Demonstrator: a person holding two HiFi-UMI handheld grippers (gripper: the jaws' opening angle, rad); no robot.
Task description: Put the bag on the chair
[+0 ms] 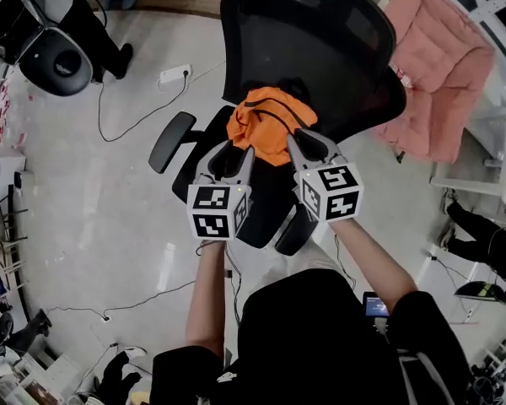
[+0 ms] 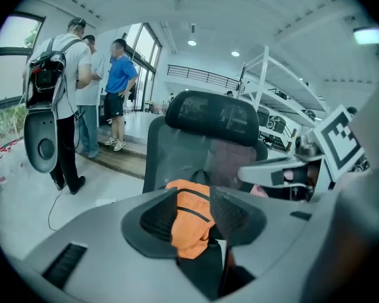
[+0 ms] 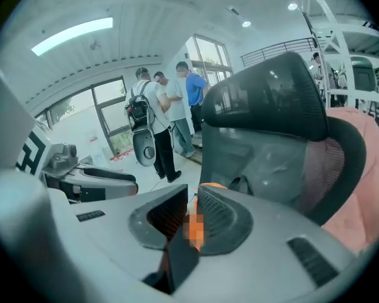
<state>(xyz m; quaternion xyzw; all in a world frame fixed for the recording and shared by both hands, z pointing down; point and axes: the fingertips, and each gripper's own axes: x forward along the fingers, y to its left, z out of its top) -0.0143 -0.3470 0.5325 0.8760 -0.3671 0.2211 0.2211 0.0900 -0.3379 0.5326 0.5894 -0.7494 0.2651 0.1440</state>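
Observation:
An orange bag (image 1: 266,125) with black straps lies crumpled on the seat of a black mesh office chair (image 1: 320,49). My left gripper (image 1: 234,152) hovers at the bag's near left edge. Its jaws stand apart, and the left gripper view shows the bag (image 2: 189,223) through the gap without the pads pressing on it. My right gripper (image 1: 308,142) hangs at the bag's near right edge, over a strap. Its jaws are close together, leaving a narrow slit through which a strip of the bag (image 3: 211,186) shows. The chair back (image 3: 271,106) rises behind.
A pink padded chair (image 1: 438,74) stands right of the office chair. A power strip (image 1: 174,75) and cables (image 1: 126,116) lie on the floor to the left. Several people (image 2: 69,74) stand by the windows. A white metal rack (image 2: 271,87) is behind the chair.

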